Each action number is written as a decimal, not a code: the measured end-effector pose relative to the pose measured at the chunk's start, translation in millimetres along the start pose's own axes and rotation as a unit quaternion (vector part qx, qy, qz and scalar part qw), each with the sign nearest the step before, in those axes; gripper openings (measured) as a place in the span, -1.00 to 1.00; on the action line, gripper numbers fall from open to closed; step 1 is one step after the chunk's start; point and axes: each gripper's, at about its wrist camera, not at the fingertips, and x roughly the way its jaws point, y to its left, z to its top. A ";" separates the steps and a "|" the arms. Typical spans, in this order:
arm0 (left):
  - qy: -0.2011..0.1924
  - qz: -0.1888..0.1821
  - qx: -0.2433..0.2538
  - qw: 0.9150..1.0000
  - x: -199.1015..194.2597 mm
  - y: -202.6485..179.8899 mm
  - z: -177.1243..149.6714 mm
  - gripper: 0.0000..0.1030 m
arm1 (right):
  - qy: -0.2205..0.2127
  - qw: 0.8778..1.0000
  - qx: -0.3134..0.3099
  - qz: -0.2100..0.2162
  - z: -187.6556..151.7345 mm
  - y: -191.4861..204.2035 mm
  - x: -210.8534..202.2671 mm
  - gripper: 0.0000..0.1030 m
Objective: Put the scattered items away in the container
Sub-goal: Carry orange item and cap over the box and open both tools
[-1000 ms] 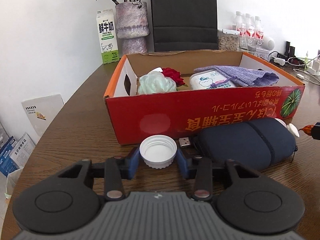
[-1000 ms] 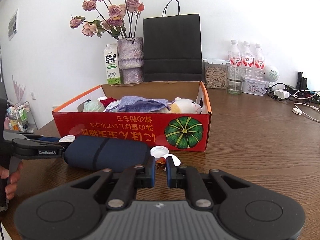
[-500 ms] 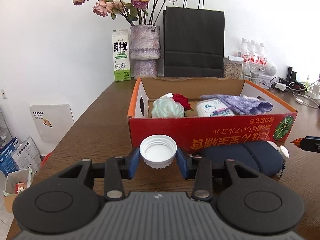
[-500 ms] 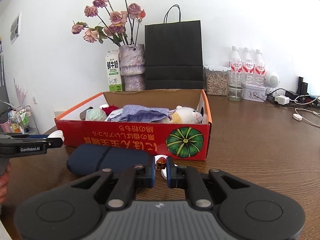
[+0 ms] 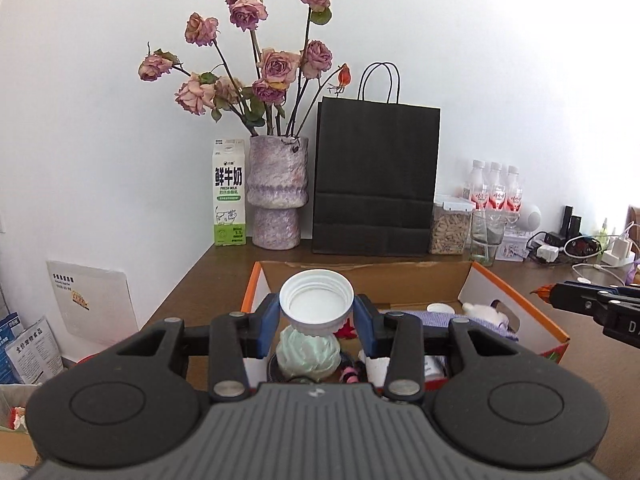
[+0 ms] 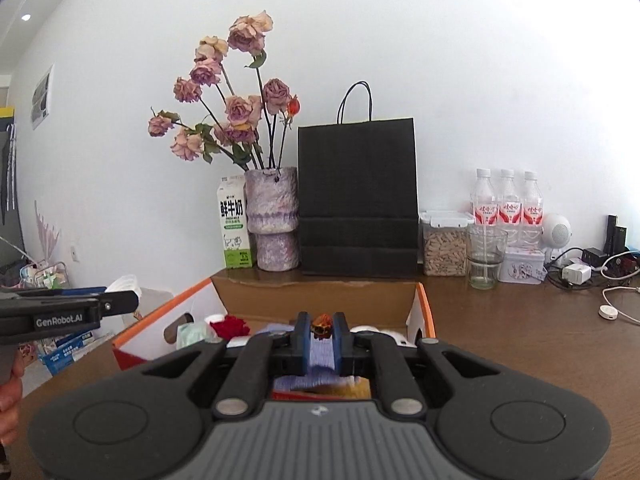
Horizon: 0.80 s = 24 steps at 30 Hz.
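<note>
Both grippers have come up off the table since a second ago; the navy pouch that lay in front of the box is out of my view now. My left gripper [image 5: 316, 322] holds the white cap [image 5: 316, 305], open side up, pinched between its blue pads above the near end of the box [image 5: 516, 300]. My right gripper [image 6: 321, 334] is closed narrow on a small reddish-brown object [image 6: 322, 323], too small to identify, above the box's near wall.

Readable text: milk carton [image 5: 229, 192] with "FRESH MILK" under large Chinese characters; "GenRobot.AI" on the left gripper's side, seen from the right wrist. Bottle labels are too small to read.

Box is orange-rimmed cardboard, set lengthwise toward the wall. Inside I see a pale green rose [image 5: 309, 354], a red rose [image 6: 230, 327], a purple knit cloth [image 6: 320, 354] and a white plush [image 5: 486, 314].

Table [image 6: 500, 340] is dark wood against a white wall. Along its back edge stand the carton, a purple vase [image 5: 278, 196] of dried roses, a black paper bag [image 5: 374, 176], a jar, a glass and three bottles [image 6: 506, 204]. Chargers and cables crowd the back right corner. Bare table lies right of the box; the left edge runs close beside it.
</note>
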 end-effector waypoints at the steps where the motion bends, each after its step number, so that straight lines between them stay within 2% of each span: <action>1: -0.002 -0.003 -0.005 1.000 4.6 -1.7 3.0 -0.22 | -0.005 1.000 0.003 0.001 4.5 -0.2 5.5 -0.81; 5: -0.003 -0.008 -0.032 0.999 28.7 -6.2 14.1 -0.22 | -0.020 1.000 0.023 0.005 22.4 -3.2 32.1 -0.81; 10: 0.003 0.005 -0.049 0.999 72.0 -9.6 25.8 -0.21 | -0.026 0.999 0.034 0.005 33.3 -3.3 75.4 -0.81; 13: 0.007 0.009 -0.056 0.998 96.9 -8.9 20.6 -0.21 | -0.014 0.999 0.046 -0.003 27.5 -7.1 98.4 -0.81; 15: 0.030 0.014 -0.047 0.998 108.6 -9.3 11.8 -0.21 | 0.003 0.999 0.047 -0.008 18.5 -11.9 108.7 -0.81; 18: 0.047 0.022 -0.045 0.998 115.5 -5.9 4.4 -0.22 | 0.022 0.998 0.060 -0.010 10.7 -18.3 117.7 -0.81; 24: 0.050 0.028 -0.036 0.998 113.7 -6.2 -0.9 -0.21 | 0.031 0.998 0.045 -0.015 3.2 -12.2 120.1 -0.81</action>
